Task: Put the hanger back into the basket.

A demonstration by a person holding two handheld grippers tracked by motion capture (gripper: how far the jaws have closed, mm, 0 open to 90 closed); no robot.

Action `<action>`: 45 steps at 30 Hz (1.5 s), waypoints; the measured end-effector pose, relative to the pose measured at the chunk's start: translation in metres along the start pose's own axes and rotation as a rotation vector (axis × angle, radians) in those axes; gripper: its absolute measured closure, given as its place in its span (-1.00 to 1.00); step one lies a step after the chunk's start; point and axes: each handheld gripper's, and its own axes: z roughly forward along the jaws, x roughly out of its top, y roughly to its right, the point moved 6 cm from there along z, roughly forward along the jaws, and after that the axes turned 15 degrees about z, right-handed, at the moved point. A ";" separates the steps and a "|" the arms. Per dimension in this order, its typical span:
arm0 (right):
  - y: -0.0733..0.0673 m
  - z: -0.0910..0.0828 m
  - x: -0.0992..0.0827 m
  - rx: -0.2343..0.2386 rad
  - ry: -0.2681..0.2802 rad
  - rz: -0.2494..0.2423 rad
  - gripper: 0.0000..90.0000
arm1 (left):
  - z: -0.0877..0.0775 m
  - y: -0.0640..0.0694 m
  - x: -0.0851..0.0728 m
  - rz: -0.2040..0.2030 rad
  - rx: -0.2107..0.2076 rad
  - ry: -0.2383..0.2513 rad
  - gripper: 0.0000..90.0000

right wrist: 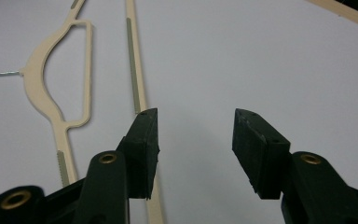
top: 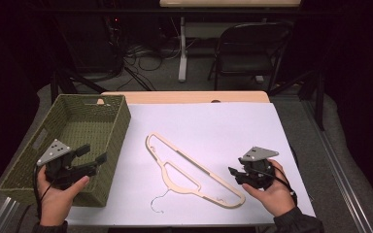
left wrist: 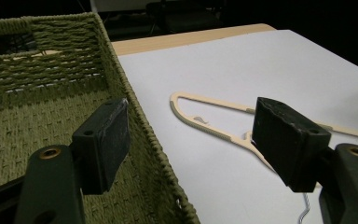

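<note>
White sheeting covers my worktop [top: 223, 126], with a dark room, a folding chair [top: 250, 46] and tangled cables on the floor beyond it. My left tongs [top: 93, 156] hang over the near right wall of the olive-green woven rectangular basket [top: 29, 160], jaws spread wide with nothing between them; one pad [left wrist: 105, 140] sits above the basket's weave, the other above the sheet. A flat cream-coloured wooden clothes hanger with a thin wire hook [top: 194, 170] lies on the sheet between my two hands, running from near the basket's far corner toward my right hand. My right tongs [top: 234, 174] sit just beside the hanger's near end, jaws apart and empty, the left pad [right wrist: 142, 144] above the hanger's long bar.
</note>
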 end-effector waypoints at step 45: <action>-0.067 0.084 0.039 0.057 -0.491 -0.144 0.52 | 0.002 0.010 -0.007 0.027 -0.024 -0.018 -0.13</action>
